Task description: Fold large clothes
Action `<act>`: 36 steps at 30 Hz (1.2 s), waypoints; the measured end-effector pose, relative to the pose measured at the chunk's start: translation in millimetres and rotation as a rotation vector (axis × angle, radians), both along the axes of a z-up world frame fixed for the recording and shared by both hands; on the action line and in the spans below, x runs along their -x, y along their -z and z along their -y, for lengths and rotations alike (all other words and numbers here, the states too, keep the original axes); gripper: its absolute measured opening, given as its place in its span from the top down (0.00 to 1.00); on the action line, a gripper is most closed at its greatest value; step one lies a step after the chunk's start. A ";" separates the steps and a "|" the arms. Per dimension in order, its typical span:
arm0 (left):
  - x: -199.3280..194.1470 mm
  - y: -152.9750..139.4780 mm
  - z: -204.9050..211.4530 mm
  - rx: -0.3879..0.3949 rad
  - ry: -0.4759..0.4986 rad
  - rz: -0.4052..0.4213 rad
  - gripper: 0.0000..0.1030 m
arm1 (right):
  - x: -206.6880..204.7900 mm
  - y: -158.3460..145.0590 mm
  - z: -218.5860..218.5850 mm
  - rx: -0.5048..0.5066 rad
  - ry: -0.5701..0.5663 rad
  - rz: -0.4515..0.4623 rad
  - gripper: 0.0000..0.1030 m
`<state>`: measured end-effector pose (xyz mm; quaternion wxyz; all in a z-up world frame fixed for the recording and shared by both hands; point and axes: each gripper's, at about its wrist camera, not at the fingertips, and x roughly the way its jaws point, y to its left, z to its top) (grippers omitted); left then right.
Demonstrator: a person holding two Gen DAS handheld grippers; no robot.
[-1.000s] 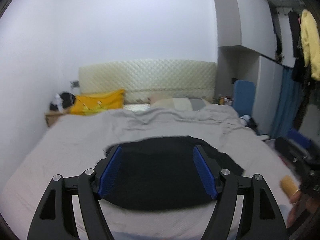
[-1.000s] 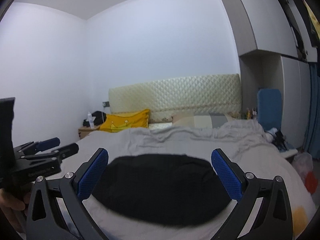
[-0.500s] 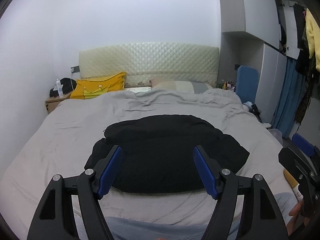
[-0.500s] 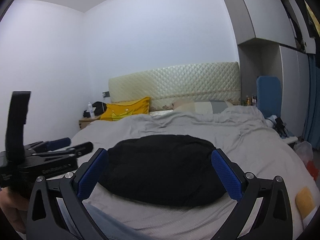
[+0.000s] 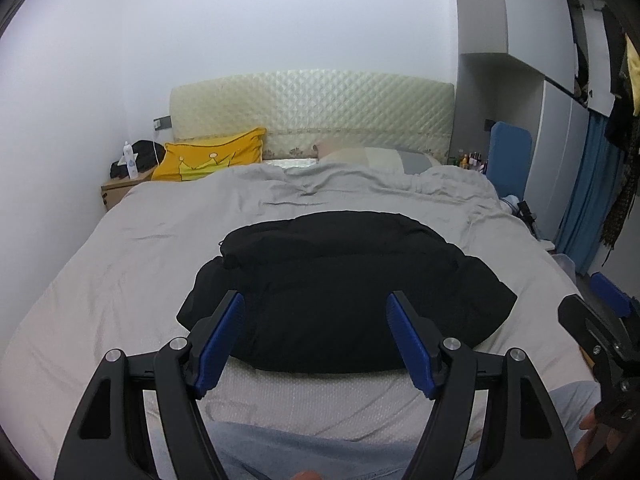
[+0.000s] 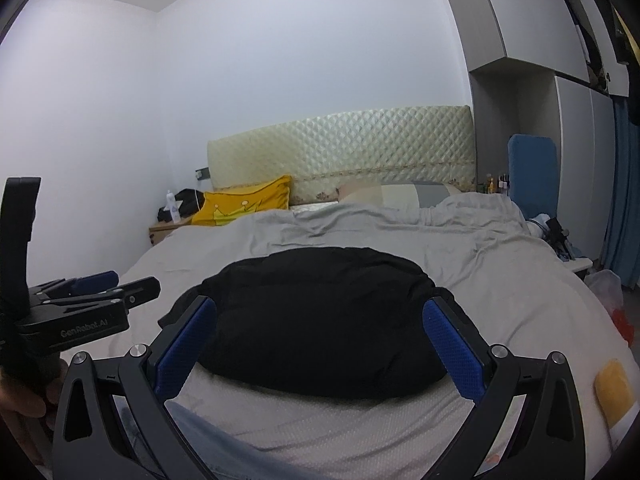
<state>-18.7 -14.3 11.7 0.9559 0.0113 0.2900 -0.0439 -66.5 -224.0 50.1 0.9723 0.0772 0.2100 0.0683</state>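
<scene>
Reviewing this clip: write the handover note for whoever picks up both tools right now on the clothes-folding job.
Left tool: open, empty, above the near edge of the black garment.
Right tool: open, empty, also short of the garment, nothing between its pads.
Garment: lies in a bunched, rounded heap on the grey bed cover, near the foot of the bed; not spread flat.
Done: garment is on the bed; no neat fold visible.
Left: grip it, spread it out, then fold. The yellow pillow at the headboard is not in the way.
</scene>
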 end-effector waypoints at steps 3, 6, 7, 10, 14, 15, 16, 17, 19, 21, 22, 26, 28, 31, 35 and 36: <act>-0.2 -0.1 1.7 -0.002 0.006 -0.001 0.28 | -2.0 1.1 1.8 -0.014 0.006 -0.007 0.00; 0.4 -0.2 2.3 -0.005 0.005 0.000 0.28 | -0.5 0.1 3.4 -0.007 0.017 -0.003 0.00; 0.3 -0.2 2.2 0.000 0.006 0.000 0.28 | -0.3 0.4 3.3 -0.007 0.018 -0.003 0.00; -0.5 -1.1 -2.3 0.023 0.003 -0.006 0.28 | 1.2 -0.6 2.6 -0.003 0.021 -0.003 0.00; -0.6 -0.8 -5.9 0.026 -0.008 -0.007 0.28 | 3.4 -2.1 2.0 0.000 0.022 0.001 0.00; -0.8 -1.5 -6.6 0.027 -0.009 -0.008 0.28 | 3.7 -1.9 1.5 0.000 0.022 0.001 0.00; -0.7 -1.7 -6.8 0.028 -0.009 -0.009 0.28 | 3.3 -1.6 1.5 0.001 0.022 -0.001 0.00; -0.5 -2.2 -7.0 0.029 -0.009 -0.009 0.28 | 3.2 -1.5 1.2 0.003 0.021 -0.003 0.00; 0.0 -2.7 -7.3 0.028 -0.009 -0.006 0.28 | 2.4 -1.0 0.5 0.003 0.020 -0.007 0.00; 0.6 -2.4 -7.1 0.028 -0.009 -0.005 0.28 | 2.2 -1.1 0.1 0.005 0.020 -0.008 0.00; 0.9 -2.4 -7.3 0.028 -0.008 -0.006 0.28 | 2.3 -1.1 -0.1 0.007 0.019 -0.010 0.00; 3.8 -3.6 -8.9 0.054 0.009 -0.002 0.28 | 2.6 -1.3 -0.3 0.008 0.016 -0.011 0.00; 4.7 -4.9 -11.9 0.071 0.013 0.000 0.28 | 5.2 -3.6 0.3 0.003 0.020 0.004 0.00; 5.0 -5.5 -14.1 0.065 0.000 0.000 0.28 | 6.0 -5.1 1.3 0.007 0.026 0.007 0.00; 5.6 -5.7 -13.8 0.063 0.005 -0.004 0.28 | 4.2 -2.8 1.6 0.007 0.025 -0.004 0.00; 5.6 -6.1 -13.5 0.061 0.006 -0.003 0.28 | 3.7 -2.5 1.2 0.008 0.025 -0.006 0.00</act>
